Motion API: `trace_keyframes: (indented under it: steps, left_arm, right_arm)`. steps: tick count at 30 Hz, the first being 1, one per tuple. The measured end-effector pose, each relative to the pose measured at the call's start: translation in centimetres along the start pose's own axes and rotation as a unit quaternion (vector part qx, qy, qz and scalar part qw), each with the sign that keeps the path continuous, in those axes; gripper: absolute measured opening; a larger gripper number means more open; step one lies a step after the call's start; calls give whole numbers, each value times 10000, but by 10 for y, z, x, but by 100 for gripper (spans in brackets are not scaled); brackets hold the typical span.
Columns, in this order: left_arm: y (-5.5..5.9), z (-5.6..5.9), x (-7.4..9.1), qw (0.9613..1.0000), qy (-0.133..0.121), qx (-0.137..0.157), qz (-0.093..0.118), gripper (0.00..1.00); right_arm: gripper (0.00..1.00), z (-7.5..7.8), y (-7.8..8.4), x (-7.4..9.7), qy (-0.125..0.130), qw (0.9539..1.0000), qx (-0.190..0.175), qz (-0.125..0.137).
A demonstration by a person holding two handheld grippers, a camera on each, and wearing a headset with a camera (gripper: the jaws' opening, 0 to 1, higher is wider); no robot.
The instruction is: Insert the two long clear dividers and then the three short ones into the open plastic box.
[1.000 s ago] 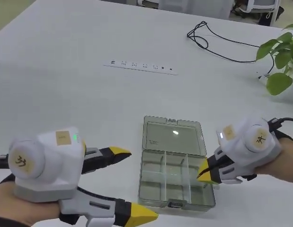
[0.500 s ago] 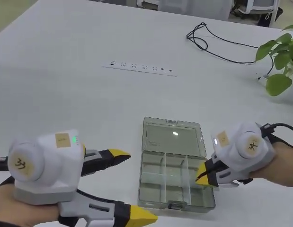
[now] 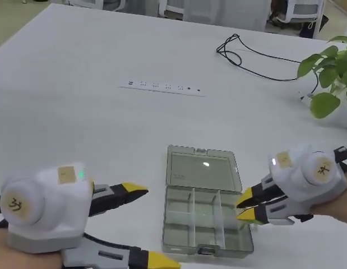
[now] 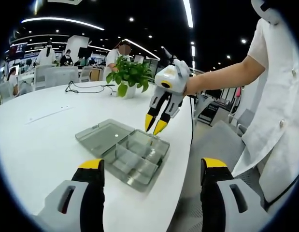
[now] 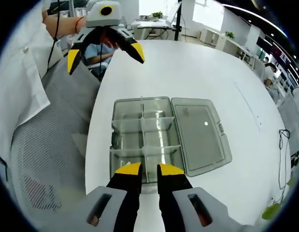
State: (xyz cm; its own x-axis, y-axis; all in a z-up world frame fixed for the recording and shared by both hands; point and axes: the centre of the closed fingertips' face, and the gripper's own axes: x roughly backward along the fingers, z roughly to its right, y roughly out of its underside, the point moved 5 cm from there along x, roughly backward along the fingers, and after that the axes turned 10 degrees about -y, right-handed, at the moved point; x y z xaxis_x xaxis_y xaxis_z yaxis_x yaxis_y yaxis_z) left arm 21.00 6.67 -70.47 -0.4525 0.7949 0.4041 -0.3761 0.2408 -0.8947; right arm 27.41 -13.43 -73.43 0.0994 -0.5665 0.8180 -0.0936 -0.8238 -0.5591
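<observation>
The left tongs are spread wide and grip nothing, hanging just above the white counter with their yellow tips turned toward the plastic box. The box lies between the two tongs, a short gap off the left tips and right under the right ones. The right tongs are drawn narrow, only a slim gap between the tips, and they hover at the box's right-hand wall, angled down at it. From the right gripper view the tips sit either side of the end of one upright divider; whether they pinch it or merely straddle it I cannot tell. Clear dividers stand in the tray, crossing one another into small compartments. The lid lies folded back flat on the counter, on the far side of the tray from both tongs. Well beyond the tongs a white power strip lies flat, a black cable loops farther off, and a leafy plant stands past the right tongs.
</observation>
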Motion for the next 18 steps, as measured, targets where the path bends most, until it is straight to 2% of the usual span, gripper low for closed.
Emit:
trace_keyframes:
  steps: [8,12,18]
  left_arm:
    - [2,-6,8,9999,-151,-49,-31,86]
    - [4,-7,10,9997,-207,-85,-73,89]
    - [6,-7,13,9996,-249,-110,-92,93]
  right_arm:
    - [25,-16,4,31,435,9972,-353,485]
    - [32,-25,11,39,569,9952,-504,609]
    - [38,-40,25,49,792,9891,-859,896]
